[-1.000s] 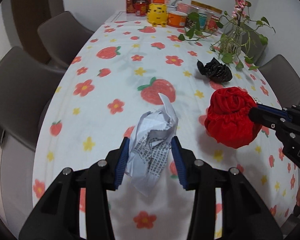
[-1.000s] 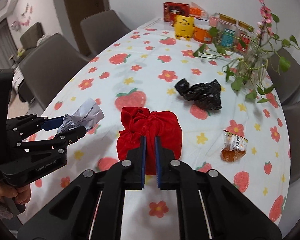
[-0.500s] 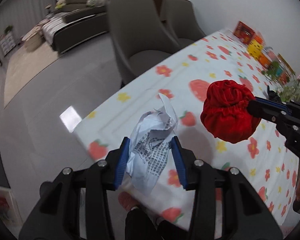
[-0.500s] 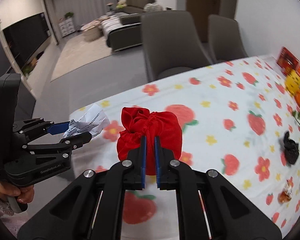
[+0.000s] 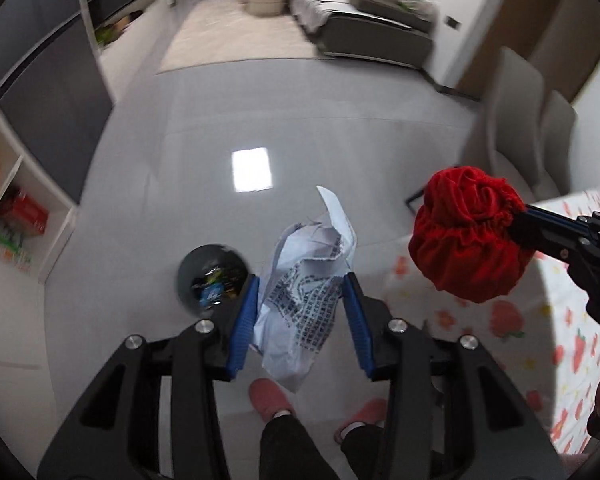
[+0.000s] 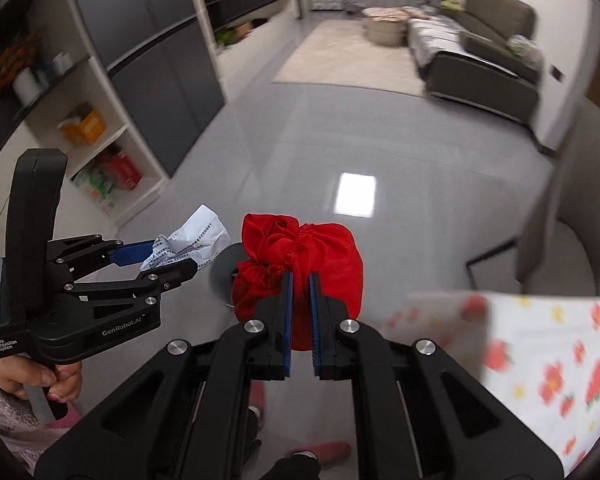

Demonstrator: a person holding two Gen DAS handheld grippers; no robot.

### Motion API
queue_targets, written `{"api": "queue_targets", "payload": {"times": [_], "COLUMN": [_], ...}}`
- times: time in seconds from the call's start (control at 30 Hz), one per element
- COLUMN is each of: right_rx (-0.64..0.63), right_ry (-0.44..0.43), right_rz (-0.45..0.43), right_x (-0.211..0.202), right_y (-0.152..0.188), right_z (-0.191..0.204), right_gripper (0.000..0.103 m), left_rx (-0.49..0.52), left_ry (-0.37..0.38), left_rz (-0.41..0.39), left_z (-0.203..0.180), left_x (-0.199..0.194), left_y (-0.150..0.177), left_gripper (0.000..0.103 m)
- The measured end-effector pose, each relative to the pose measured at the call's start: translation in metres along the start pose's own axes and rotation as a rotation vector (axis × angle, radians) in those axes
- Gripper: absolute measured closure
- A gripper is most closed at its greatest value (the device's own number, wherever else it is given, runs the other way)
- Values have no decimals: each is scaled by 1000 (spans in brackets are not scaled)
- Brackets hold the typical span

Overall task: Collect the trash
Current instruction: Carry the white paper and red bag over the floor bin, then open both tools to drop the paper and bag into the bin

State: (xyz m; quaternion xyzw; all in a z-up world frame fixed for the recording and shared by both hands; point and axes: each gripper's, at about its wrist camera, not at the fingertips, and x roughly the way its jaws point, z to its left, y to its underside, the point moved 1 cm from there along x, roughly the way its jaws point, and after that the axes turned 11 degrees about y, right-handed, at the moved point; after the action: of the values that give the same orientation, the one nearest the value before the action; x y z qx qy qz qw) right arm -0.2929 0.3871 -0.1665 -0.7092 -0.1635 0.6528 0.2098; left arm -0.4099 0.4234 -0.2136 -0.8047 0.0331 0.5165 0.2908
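Observation:
My left gripper (image 5: pixel 300 280) is shut on a crumpled white printed paper (image 5: pixel 308 280), held over the grey floor; in the right wrist view the same paper (image 6: pixel 188 240) sticks out of that gripper (image 6: pixel 168 254). My right gripper (image 6: pixel 300 280) is shut on a red drawstring cloth bag (image 6: pixel 300 252), which hangs at the right of the left wrist view as a red bag (image 5: pixel 466 240). A round dark trash bin (image 5: pixel 210 274) with wrappers inside stands on the floor just left of the paper. In the right wrist view the bin (image 6: pixel 222 272) is mostly hidden behind the bag.
The strawberry-print tablecloth's edge (image 5: pixel 540 320) lies to the right, grey chairs (image 5: pixel 516 120) behind it. A person's legs and pink slippers (image 5: pixel 268 400) stand below the grippers. White shelving (image 6: pixel 100 152) lines the left wall. A sofa (image 6: pixel 480 40) and rug are far off.
Both grippers have swung off the table and out over the floor, still holding the paper and the red bag. The trash bin has come into view beneath them.

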Motion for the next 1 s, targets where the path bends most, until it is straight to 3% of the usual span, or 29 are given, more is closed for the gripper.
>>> {"api": "queue_targets", "payload": {"times": [0.2, 0.43, 0.63, 0.7, 0.77, 1.0], "right_rx": [-108, -253, -335, -351, -361, -342], "right_ry": [-95, -104, -122, -116, -102, -89], "right_rz": [53, 118, 171, 170, 159, 170], "right_x": [75, 174, 237, 250, 257, 256], "right_y": [-46, -62, -59, -58, -57, -60], "right_z": [102, 169, 191, 193, 188, 168], "right_gripper": [96, 96, 91, 81, 80, 79], "left_rx": [-151, -263, -325, -324, -330, -335], "left_ry": [-82, -119, -100, -107, -127, -136], "left_rz": [13, 34, 50, 57, 64, 91], "left_z": [105, 176, 227, 234, 235, 235], "left_x": [10, 72, 105, 116, 123, 121], "left_y": [5, 3, 10, 5, 6, 5], "left_gripper": [60, 59, 53, 34, 27, 26]}}
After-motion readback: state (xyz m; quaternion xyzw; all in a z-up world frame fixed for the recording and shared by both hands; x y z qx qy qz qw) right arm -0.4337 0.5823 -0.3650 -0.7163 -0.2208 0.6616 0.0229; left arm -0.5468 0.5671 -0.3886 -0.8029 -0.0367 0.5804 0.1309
